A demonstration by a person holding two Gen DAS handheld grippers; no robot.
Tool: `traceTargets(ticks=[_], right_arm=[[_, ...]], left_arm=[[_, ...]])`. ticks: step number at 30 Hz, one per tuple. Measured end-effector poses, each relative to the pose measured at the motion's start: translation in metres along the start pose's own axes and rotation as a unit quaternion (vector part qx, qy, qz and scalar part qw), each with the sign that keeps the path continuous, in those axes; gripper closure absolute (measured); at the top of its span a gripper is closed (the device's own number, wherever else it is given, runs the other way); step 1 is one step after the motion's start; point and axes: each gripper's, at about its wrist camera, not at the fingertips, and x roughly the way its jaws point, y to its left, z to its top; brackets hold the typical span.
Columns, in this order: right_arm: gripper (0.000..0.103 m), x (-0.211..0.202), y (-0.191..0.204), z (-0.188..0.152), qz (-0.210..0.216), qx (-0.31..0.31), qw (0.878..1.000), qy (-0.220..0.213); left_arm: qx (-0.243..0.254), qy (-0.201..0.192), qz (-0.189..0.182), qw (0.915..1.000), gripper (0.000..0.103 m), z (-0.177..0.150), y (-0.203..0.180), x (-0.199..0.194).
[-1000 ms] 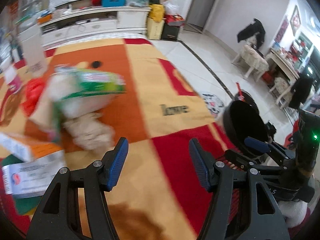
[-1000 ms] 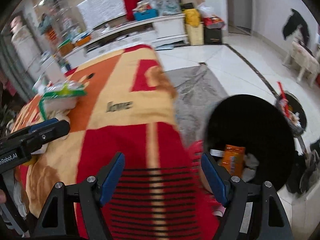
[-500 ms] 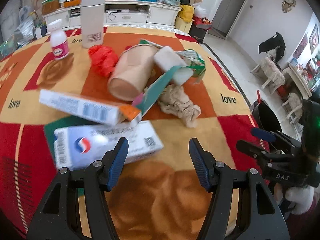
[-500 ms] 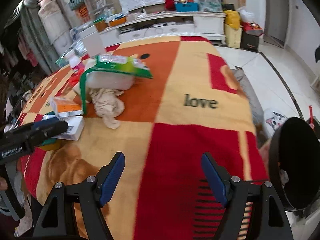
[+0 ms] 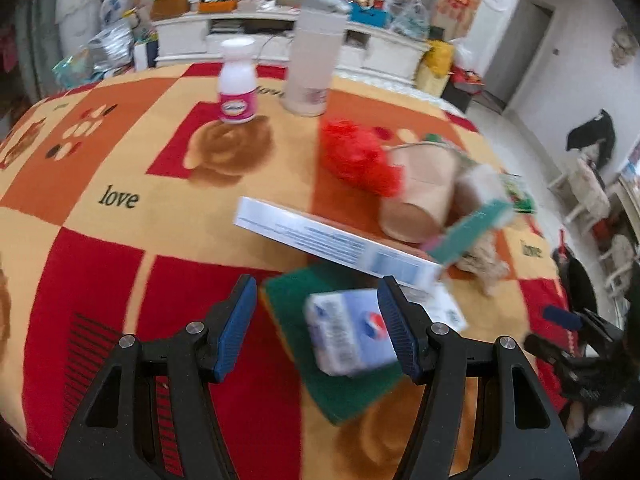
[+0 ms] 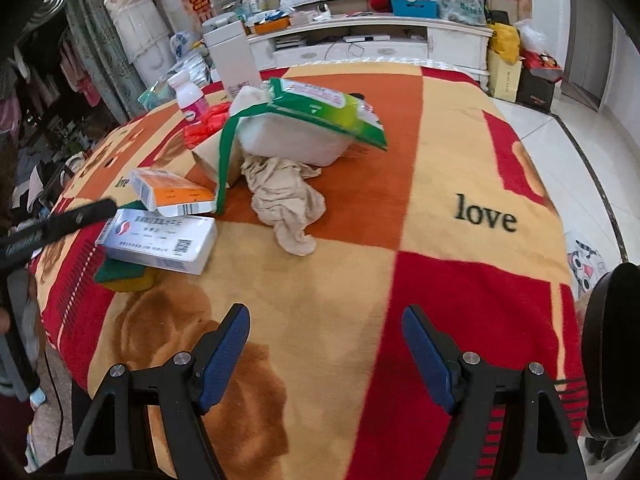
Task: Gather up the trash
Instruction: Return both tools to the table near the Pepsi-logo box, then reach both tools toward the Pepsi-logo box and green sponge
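A pile of trash lies on a table with a red, orange and yellow cloth (image 6: 360, 280). It holds a white-blue carton (image 5: 348, 332) (image 6: 160, 236) on a green sponge (image 5: 320, 360), a long box with an orange end (image 5: 332, 240) (image 6: 172, 192), a paper cup (image 5: 420, 192), red crumpled plastic (image 5: 356, 156), a beige rag (image 6: 284, 196) and a green wipes pack (image 6: 324, 108). My left gripper (image 5: 316, 332) is open just above the white-blue carton. My right gripper (image 6: 326, 356) is open and empty over bare cloth, short of the pile.
A white-pink bottle (image 5: 238, 80) and a tall beige flask (image 5: 314, 56) stand at the table's far side. A black bin (image 6: 612, 352) stands off the right edge of the table. The left gripper shows as a black bar at the left of the right wrist view (image 6: 52, 224).
The left gripper swung left from the bin and floor side onto the pile and closed in on the white-blue carton. The right gripper turned from the bin toward the table.
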Motion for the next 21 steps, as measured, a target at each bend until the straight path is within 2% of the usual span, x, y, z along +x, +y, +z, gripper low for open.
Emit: traceTargets(ticks=[2,4,10,16,18,21], right_arm=[[0.027,-0.001,0.001,0.0,-0.001,-0.002,1.0,0.0],[0.027,-0.003,0.0,0.0,-0.003,-0.001,1.0,-0.002],[0.027,-0.007,-0.018,0.001,-0.016,0.024,1.0,-0.005],[0.027,-0.01,-0.03,0.0,-0.019,0.04,0.999,-0.007],[0.027,-0.01,-0.029,-0.001,-0.017,0.042,0.999,-0.007],[0.027,-0.012,-0.03,-0.003,-0.015,0.043,0.999,-0.008]], left_arm=[[-0.015,0.017,-0.013,0.9997,0.042,0.0,0.004,0.008],[-0.018,0.034,-0.048,0.9981,0.043,-0.005,-0.002,0.009],[0.077,0.014,-0.028,0.9966,0.043,-0.037,-0.051,-0.018],[0.108,-0.01,-0.047,0.993,0.043,-0.042,-0.065,-0.038],[0.108,-0.004,-0.06,0.9923,0.043,-0.039,-0.067,-0.035],[0.131,-0.005,-0.123,0.9836,0.043,-0.041,-0.081,-0.043]])
